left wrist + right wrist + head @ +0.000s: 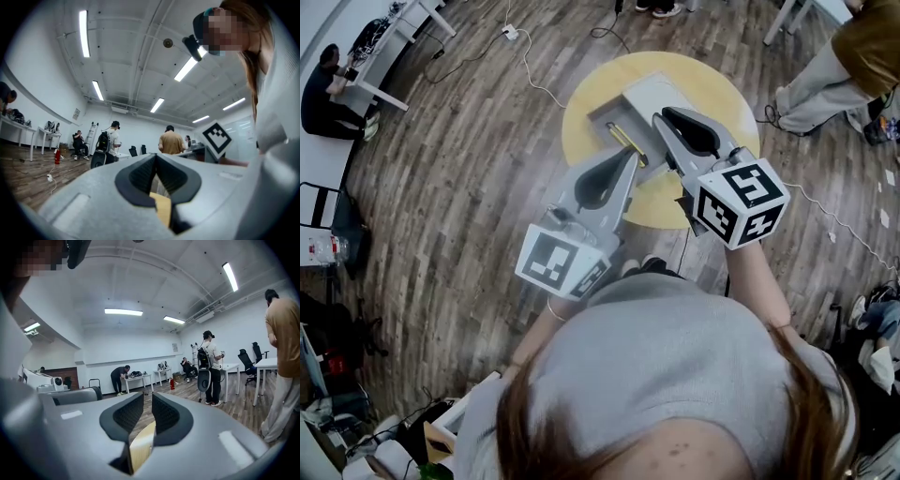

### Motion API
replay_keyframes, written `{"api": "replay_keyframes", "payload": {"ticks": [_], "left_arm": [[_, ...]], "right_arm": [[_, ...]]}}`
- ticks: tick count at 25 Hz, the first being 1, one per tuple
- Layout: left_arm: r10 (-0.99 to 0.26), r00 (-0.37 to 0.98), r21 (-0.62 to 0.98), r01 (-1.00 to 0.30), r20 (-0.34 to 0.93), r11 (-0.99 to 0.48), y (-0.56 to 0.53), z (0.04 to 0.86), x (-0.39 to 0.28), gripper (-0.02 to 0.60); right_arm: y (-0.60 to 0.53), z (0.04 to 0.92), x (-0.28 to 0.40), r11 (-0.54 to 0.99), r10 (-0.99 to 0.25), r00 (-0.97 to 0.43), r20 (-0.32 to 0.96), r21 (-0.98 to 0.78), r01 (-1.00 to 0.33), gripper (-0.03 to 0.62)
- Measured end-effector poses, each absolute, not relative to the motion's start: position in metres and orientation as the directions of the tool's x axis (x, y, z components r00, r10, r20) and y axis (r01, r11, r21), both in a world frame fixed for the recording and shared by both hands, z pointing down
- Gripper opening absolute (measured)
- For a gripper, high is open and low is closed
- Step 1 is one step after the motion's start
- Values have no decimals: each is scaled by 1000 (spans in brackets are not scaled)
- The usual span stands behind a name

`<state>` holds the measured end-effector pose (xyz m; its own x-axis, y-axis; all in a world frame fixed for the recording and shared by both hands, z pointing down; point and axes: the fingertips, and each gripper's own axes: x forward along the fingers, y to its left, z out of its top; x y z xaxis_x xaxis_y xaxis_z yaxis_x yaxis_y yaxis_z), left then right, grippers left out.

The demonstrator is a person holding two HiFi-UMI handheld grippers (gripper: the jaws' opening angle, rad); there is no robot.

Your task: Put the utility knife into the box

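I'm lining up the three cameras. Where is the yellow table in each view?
Head view: table, top centre.
Left gripper view: yellow sliver low in the gap between the jaws.
Right gripper view: pale sliver low between the jaws.
Shared landmark: person in tan shirt, in all three.

Grey box (pixel 649 96) on round yellow table (pixel 724 92)

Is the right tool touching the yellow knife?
Apart. The right gripper view shows the right tool with nothing between its jaws. In the head view the knife lies below in the box.
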<state>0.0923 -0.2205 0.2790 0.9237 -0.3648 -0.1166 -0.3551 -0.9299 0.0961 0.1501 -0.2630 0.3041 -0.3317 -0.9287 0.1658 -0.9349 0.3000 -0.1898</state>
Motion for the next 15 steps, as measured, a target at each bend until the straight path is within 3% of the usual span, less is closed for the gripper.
{"api": "replay_keyframes", "payload": {"ticks": [7, 15], "left_arm": [[-333, 935, 76, -326, -123, -942, -209, 274, 114, 2], [-343, 932, 64, -338, -115, -939, -197, 280, 127, 2]], "right_arm": [[-236, 287, 169, 283, -944, -308, 119, -185, -941, 5], [-214, 281, 181, 332, -936, -347, 62, -178, -926, 5]]}}
